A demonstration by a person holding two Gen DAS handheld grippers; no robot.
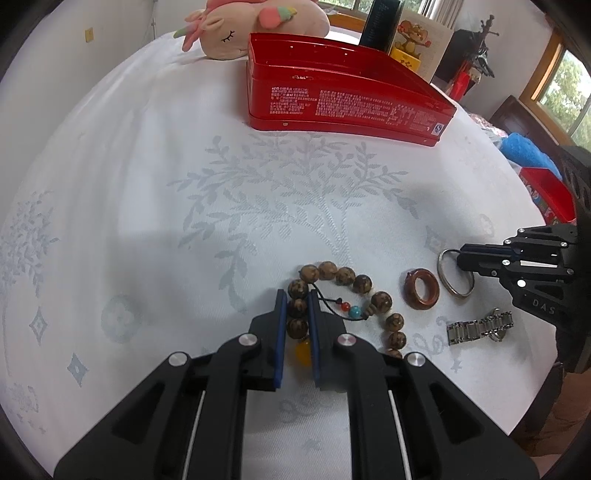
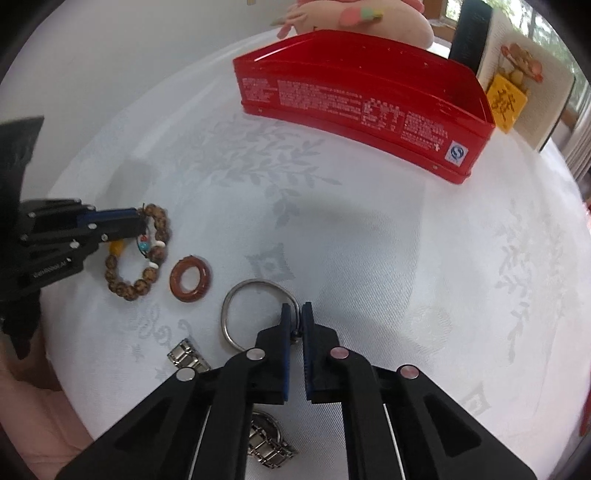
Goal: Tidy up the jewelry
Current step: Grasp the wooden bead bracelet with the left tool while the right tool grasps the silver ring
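- Lettering "DAS" shows on the right gripper (image 1: 466, 264); the red tin (image 1: 343, 99) carries white print too small to read.
- Left gripper (image 1: 296, 300), nearly closed, pinches the beaded bracelet (image 1: 381, 301) lying flat on the white cloth (image 1: 147, 221).
- Right gripper's fingers clamp the silver ring's (image 2: 236, 295) rim.
- Beside them lie a brown ring (image 2: 191, 280) and a watch (image 1: 480, 328); a plush toy (image 1: 240, 29) sits behind the tin.
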